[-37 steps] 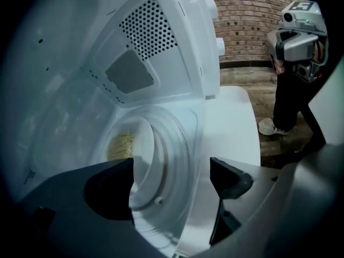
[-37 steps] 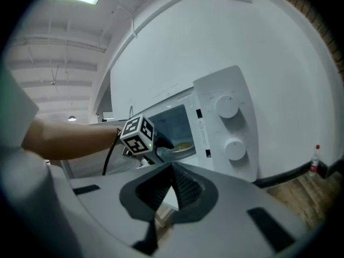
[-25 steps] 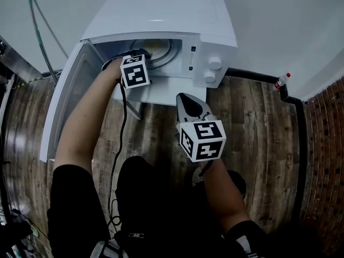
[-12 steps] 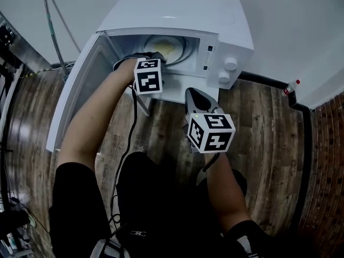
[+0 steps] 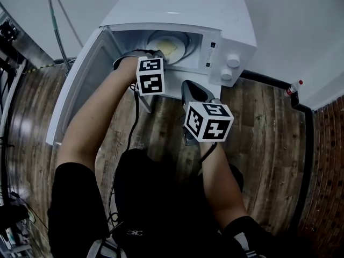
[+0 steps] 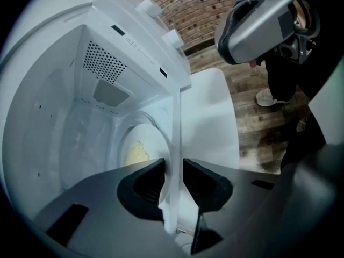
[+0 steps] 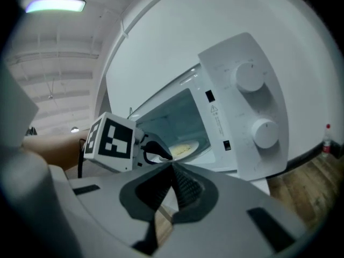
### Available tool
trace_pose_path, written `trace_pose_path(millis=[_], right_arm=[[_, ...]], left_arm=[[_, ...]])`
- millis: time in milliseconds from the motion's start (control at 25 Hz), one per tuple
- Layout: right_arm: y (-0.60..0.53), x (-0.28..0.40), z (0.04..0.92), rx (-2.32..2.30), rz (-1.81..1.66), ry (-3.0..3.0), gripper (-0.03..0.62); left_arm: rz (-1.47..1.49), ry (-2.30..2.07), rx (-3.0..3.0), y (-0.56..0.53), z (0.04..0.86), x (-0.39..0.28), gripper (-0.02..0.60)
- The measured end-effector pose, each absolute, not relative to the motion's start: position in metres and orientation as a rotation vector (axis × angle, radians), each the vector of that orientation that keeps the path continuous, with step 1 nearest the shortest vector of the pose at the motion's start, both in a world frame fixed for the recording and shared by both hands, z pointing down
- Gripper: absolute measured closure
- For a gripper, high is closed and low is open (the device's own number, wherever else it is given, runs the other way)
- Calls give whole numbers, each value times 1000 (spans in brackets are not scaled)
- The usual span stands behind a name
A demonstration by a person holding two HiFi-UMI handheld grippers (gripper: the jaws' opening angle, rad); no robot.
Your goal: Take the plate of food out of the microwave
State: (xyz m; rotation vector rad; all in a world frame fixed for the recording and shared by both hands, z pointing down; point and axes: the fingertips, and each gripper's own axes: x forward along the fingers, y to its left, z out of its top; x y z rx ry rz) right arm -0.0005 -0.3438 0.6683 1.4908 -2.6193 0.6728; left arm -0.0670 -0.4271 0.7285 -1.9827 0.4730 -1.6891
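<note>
Left claw [image 6: 173, 169], jaws just closing, pinches the thin rim of one round white plate [image 6: 137, 144] — right claw [image 7: 172, 171] empty, jaws together.

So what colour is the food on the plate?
The food is pale yellow, clearest in the left gripper view.

Open microwave [image 5: 177, 9] on the floor [image 5: 258, 133]. The door [image 5: 80, 85] swings out from the mouth's left edge and walls that side. The left gripper [image 5: 157, 54], its jaws just closing on the plate [image 5: 172, 46] rim, fills the mouth's left half with its arm [image 5: 97, 117]. The right half above the plate is free. The right gripper [image 5: 189, 86] hangs before the sill, clear of it. The floor to its right is open.
</note>
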Motion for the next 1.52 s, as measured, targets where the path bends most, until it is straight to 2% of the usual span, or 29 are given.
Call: trace_pose_path(millis=[200,640,960,1040,1200,1520], right_arm=[[-359,-4,677,1480,938,-2660,582],[-387,-13,691,1438,1276,-2722,581],[-408,-35,701,1272,1777,-2795,576],[-415,-37,702,1225,1931,-2793,503],[-422,-48,716,1156,2112,-2715,490],[-416,-63,712,1084,2151,-2719,533]], left_arm=[[-1641,596,-1880,-434,725,-69,548],[-1438,838,-1740,-415,715,-83,565],[-1235,907,-1523,-390,710,-92,572],[-1189,924,-1496,-383,708,-94,572],[-1139,948,-1469,-372,710,-102,572],[-1140,967,-1374,-361,712,-112,572]])
